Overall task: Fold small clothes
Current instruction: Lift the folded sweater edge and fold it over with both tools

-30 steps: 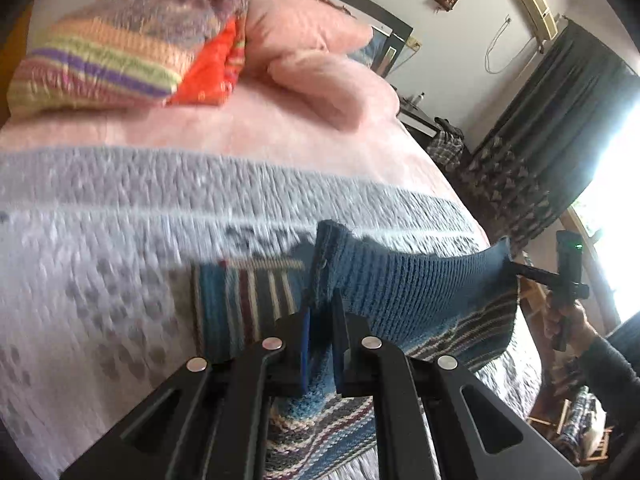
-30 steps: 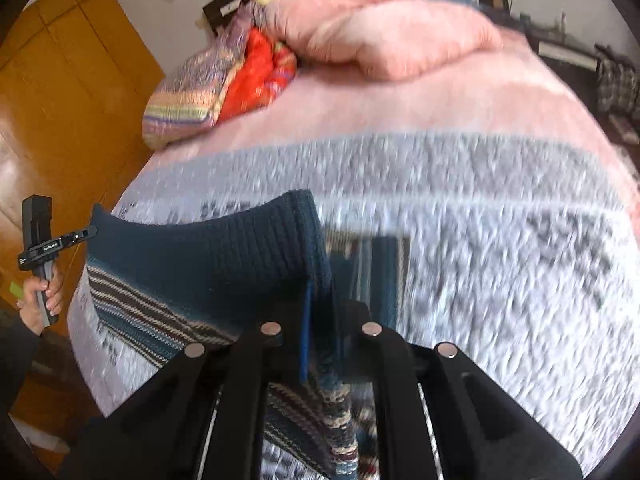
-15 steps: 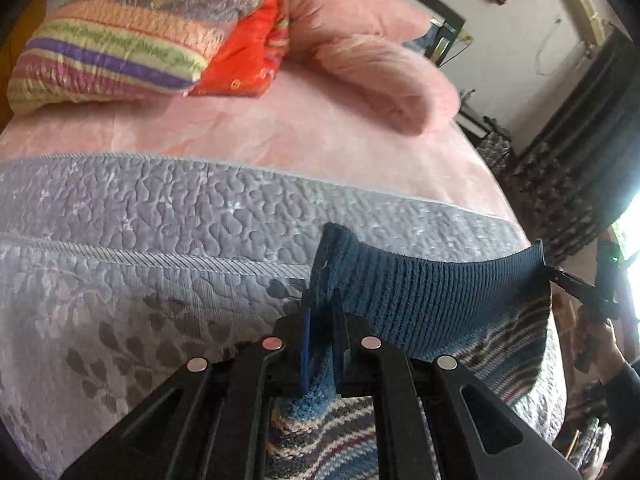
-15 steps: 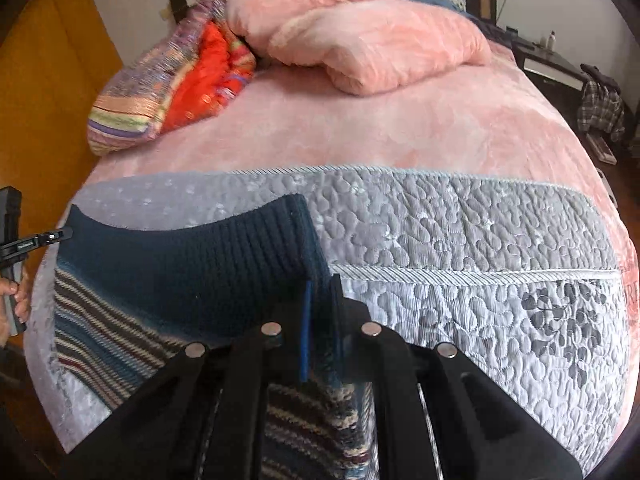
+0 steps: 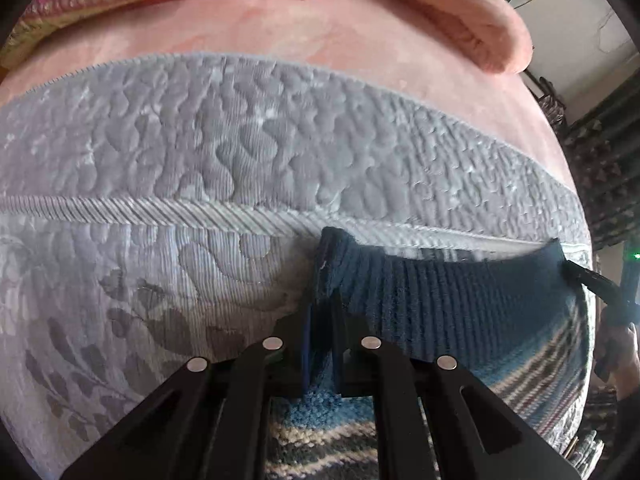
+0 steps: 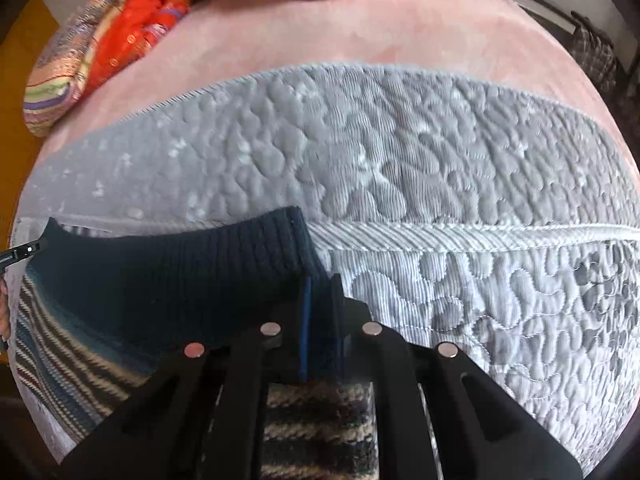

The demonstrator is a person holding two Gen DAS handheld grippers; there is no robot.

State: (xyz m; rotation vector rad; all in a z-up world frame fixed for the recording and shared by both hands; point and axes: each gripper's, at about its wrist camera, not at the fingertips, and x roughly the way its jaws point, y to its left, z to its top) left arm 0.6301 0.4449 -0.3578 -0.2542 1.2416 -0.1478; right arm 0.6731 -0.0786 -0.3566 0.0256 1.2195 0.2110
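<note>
Pinching sweater hem (image 5: 432, 292); both tongs (image 5: 322, 316) level.

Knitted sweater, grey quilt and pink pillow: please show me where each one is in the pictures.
knitted sweater (image 5: 440, 300), left wrist view, on its dark blue ribbed band.
grey quilt (image 6: 440, 168), right wrist view, on the pebbled upper border.
pink pillow (image 5: 460, 8), left wrist view, on its rounded end.

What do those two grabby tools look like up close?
Both look alike. The left tool is made of black angular plastic arms with cut-out slots, four round silver studs and a thin blue pad on one inner finger face. The right tool has the same black arms, silver studs and blue pad. No cables show.
</note>
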